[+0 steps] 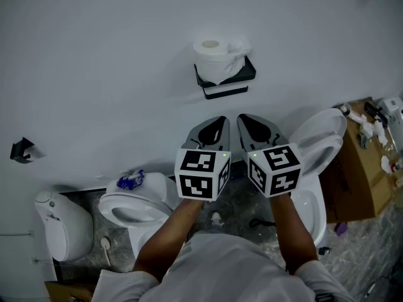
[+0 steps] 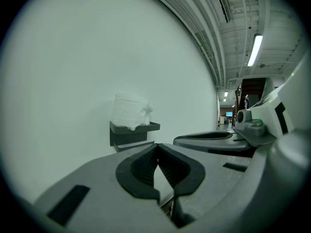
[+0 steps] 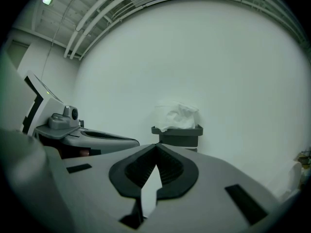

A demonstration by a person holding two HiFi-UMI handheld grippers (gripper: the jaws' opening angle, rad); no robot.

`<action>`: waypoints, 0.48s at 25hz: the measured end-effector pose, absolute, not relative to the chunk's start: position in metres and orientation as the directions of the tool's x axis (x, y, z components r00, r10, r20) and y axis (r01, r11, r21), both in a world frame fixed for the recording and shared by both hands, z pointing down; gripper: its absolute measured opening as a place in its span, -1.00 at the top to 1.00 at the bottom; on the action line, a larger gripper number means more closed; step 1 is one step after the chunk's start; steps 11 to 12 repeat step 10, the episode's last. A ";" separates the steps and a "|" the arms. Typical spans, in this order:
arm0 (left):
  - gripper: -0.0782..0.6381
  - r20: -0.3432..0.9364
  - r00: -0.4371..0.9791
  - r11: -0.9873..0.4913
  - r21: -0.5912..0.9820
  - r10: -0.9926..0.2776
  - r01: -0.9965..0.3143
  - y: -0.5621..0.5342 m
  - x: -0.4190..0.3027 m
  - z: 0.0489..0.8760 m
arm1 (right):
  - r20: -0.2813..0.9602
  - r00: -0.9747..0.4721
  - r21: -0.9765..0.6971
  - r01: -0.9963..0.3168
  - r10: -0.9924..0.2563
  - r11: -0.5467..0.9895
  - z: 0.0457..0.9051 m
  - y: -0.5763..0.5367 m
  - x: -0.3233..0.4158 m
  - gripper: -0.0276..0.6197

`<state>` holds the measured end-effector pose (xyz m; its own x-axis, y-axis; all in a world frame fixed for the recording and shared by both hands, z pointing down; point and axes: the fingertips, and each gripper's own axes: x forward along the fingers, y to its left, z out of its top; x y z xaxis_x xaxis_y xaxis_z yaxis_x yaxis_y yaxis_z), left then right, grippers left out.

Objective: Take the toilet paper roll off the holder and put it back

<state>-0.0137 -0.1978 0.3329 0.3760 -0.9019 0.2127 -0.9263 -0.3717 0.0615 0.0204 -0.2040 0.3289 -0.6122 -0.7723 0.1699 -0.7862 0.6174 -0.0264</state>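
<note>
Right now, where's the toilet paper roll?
In the head view, the toilet paper roll sits on the holder on the wall, beyond the left gripper and right gripper.

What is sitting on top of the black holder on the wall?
A white toilet paper roll stands upright on the holder, core hole up, with a loose crumpled end at one side. The tray surface beneath the roll is covered, so how it seats cannot be seen.

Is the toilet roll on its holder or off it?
On: the roll sits on end in the black holder on the wall.
</note>
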 end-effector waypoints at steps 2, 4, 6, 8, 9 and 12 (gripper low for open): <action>0.77 0.213 0.376 -0.371 0.064 -0.902 -0.926 -0.197 -0.015 0.333 | 0.172 -0.613 -0.027 -0.786 -0.771 0.618 0.329 -0.203 0.019 0.91; 0.77 0.213 0.377 -0.372 0.065 -0.901 -0.926 -0.197 -0.016 0.334 | 0.173 -0.613 -0.027 -0.786 -0.771 0.618 0.330 -0.203 0.018 0.91; 0.77 0.214 0.377 -0.372 0.064 -0.901 -0.926 -0.198 -0.016 0.334 | 0.174 -0.613 -0.027 -0.786 -0.771 0.618 0.330 -0.203 0.017 0.91; 0.77 0.217 0.376 -0.372 0.063 -0.901 -0.926 -0.197 -0.018 0.335 | 0.174 -0.612 -0.027 -0.786 -0.771 0.618 0.331 -0.203 0.016 0.91; 0.77 0.218 0.376 -0.371 0.063 -0.901 -0.926 -0.197 -0.018 0.336 | 0.174 -0.612 -0.028 -0.786 -0.772 0.617 0.331 -0.203 0.016 0.91; 0.77 0.219 0.375 -0.371 0.064 -0.901 -0.927 -0.197 -0.019 0.336 | 0.175 -0.612 -0.028 -0.786 -0.772 0.617 0.331 -0.202 0.016 0.91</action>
